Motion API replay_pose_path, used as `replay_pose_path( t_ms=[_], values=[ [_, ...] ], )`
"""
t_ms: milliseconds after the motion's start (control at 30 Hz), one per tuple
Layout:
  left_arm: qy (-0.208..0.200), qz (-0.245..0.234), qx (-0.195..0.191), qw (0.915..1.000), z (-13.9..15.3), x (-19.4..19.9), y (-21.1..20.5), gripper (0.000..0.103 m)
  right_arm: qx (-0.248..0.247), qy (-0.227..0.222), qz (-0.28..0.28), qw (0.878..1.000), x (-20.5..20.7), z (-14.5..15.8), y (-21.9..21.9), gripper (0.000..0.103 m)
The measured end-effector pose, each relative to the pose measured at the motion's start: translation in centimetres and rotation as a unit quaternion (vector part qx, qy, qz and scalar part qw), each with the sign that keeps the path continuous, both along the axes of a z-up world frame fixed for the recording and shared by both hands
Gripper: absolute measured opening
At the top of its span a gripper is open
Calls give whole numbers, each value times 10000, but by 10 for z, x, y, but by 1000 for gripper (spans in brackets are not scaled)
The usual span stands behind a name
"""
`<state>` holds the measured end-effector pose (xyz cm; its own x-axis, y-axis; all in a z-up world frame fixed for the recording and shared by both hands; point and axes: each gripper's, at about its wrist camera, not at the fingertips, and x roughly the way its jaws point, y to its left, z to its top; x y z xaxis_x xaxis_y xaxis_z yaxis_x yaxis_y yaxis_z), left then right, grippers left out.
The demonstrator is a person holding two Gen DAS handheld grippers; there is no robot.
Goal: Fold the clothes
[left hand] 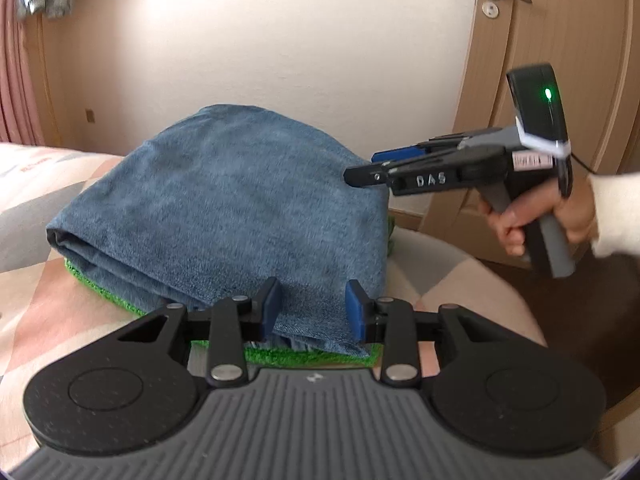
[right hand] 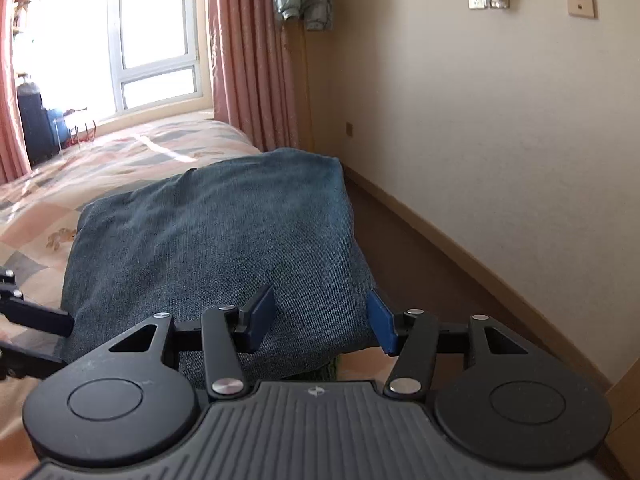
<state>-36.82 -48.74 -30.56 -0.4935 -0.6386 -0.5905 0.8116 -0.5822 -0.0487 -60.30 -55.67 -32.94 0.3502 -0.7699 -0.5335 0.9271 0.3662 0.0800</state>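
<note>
On the bed (left hand: 36, 200), near its corner by the wall, a folded blue garment (left hand: 224, 200) of denim-like cloth lies in a thick, rounded stack. It rests on a green cloth (left hand: 104, 286), which shows only as a thin fringe along the near and left edges and at the right edge. The bedcover is a patchwork of pink, grey and cream.

The left gripper (left hand: 314, 308) sits low at the near edge of the garment. Its blue pads are spread apart, one on each side of the folded edge, with cloth between them; they do not pinch it, and whether they touch the fabric cannot be told.

In the left wrist view the right gripper (left hand: 362, 170) hangs over the right edge of the garment, held by a hand (left hand: 536, 216) in a pale sleeve, with a green light on its housing. From this side its fingers look close together. In its own view, though, the right gripper (right hand: 324, 322) has its pads set wide, the left pad over the cloth and the right pad at the garment's right edge, holding nothing. The left gripper's black fingers show at the left edge of that view.

Behind are a cream wall (right hand: 480, 120), pink curtains (right hand: 248, 52), a window (right hand: 156, 32) and a wooden door (left hand: 560, 40).
</note>
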Motion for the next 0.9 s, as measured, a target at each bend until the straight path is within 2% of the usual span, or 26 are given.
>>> replay_pose_path(
  t_ms=[167, 233, 300, 367, 433, 500, 533, 567, 633, 800, 900],
  values=[
    [-131, 272, 43, 9995, -15, 5, -1, 39, 25, -97, 44, 9999, -3, -15, 3, 55],
    [-172, 537, 176, 9983, -10, 4, -4, 50, 107, -11, 41, 9999, -3, -8, 2, 55],
    [-213, 745, 324, 9965, -1, 2, -5, 50, 278, 24, 14, 9996, -1, 4, -3, 56],
    [-350, 885, 324, 9949, 16, -3, 1, 48, 457, 28, -100, 9989, 0, 22, -4, 62],
    [-531, 1009, 396, 9927, 37, -7, 11, 43, 509, -95, -296, 9982, -2, 46, 2, 64],
    [-730, 1145, 504, 9895, 60, -9, 23, 45, 469, -334, -519, 9970, -5, 74, 19, 80],
    [-826, 1252, 568, 9870, 72, -9, 32, 46, 514, -434, -591, 9960, -7, 87, 29, 84],
    [-922, 1360, 632, 9844, 85, -9, 40, 47, 582, -502, -630, 9951, -7, 99, 41, 87],
    [-1088, 1644, 800, 9771, 109, -9, 55, 67, 784, -557, -702, 9929, -4, 119, 65, 90],
    [-1099, 2097, 1184, 9643, 158, -4, 79, 78, 1625, -529, -834, 9818, 7, 146, 115, 92],
    [-974, 2289, 1300, 9598, 183, 3, 88, 81, 1822, -483, -731, 9793, 17, 161, 141, 93]
  ],
)
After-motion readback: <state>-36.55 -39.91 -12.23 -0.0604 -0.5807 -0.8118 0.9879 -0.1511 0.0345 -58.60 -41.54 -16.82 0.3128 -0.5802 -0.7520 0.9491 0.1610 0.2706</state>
